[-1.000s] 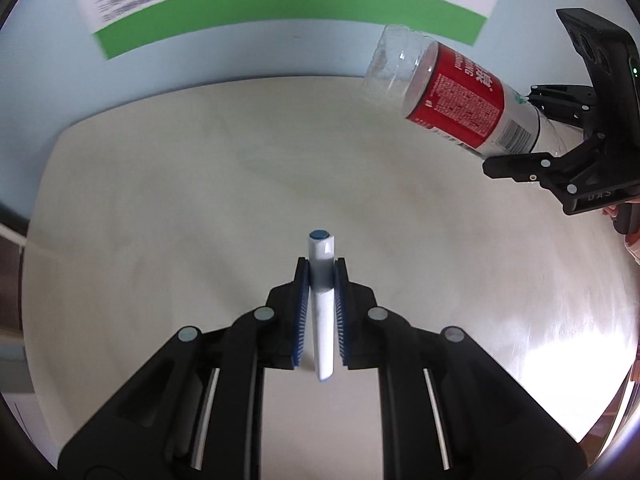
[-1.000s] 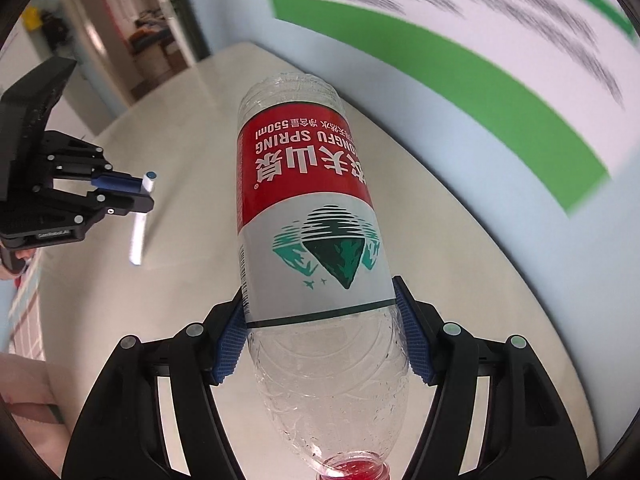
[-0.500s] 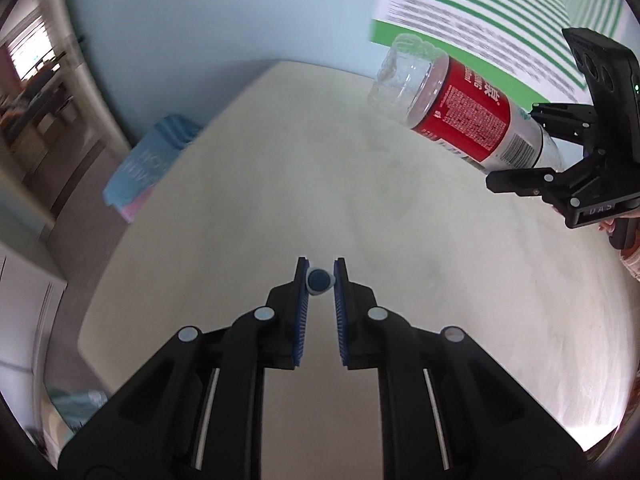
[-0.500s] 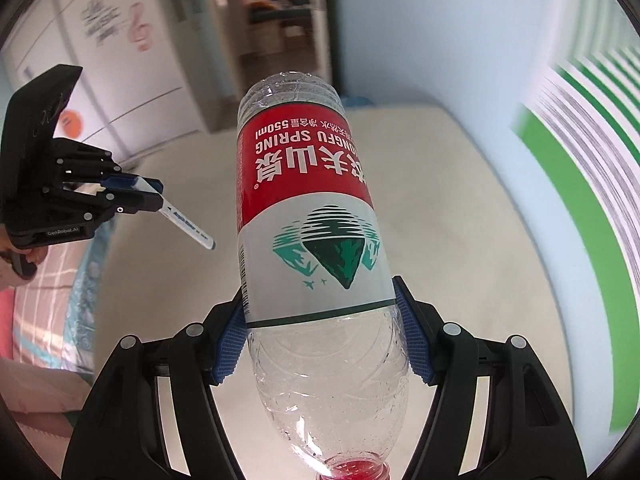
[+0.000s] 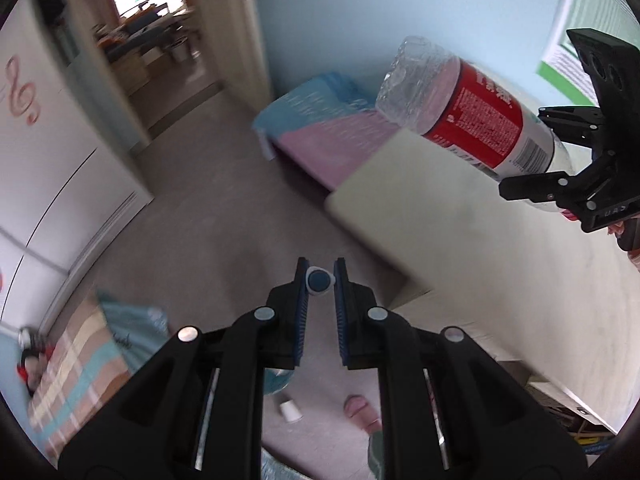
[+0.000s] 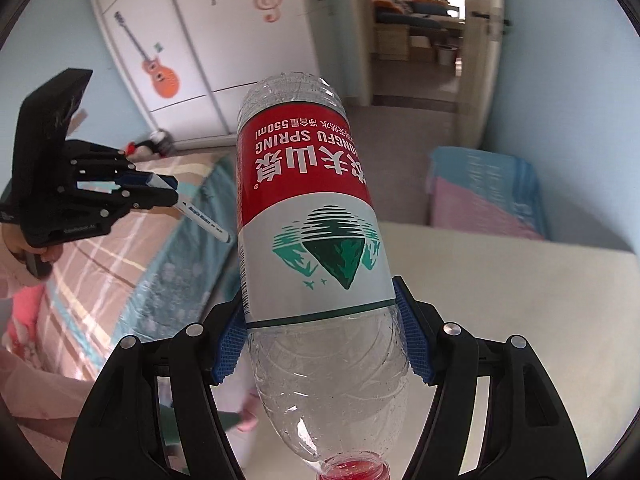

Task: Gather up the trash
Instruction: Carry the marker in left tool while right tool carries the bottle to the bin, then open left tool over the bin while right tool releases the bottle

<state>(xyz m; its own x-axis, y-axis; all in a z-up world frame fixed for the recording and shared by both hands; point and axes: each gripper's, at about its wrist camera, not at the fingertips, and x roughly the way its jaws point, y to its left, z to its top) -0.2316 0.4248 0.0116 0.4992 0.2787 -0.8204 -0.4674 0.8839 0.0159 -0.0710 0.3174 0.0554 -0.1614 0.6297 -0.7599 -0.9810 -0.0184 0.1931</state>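
Observation:
My left gripper (image 5: 320,280) is shut on a white marker pen with a blue cap (image 5: 320,280), seen end-on between the blue pads; in the right wrist view the same pen (image 6: 202,218) sticks out of that gripper (image 6: 160,196) at the left. An empty clear plastic bottle with a red and white label (image 6: 308,220) is clamped in my right gripper (image 6: 322,344), red cap toward the camera. From the left wrist view the bottle (image 5: 472,118) and right gripper (image 5: 576,188) hang above the cream table (image 5: 500,264) at the upper right.
The table's corner (image 6: 500,272) ends over a grey floor (image 5: 224,216). A blue and pink bin bag (image 5: 328,128) stands past the table. A bed with a plaid cover (image 5: 76,368) lies left. A white cup (image 5: 290,412) and a pink slipper (image 5: 360,412) lie on the floor. A wardrobe and doorway are behind.
Both grippers swung left away from the poster wall, off the tabletop toward the table's corner and the room. The pen and the bottle stay clamped; the pen now points at the camera.

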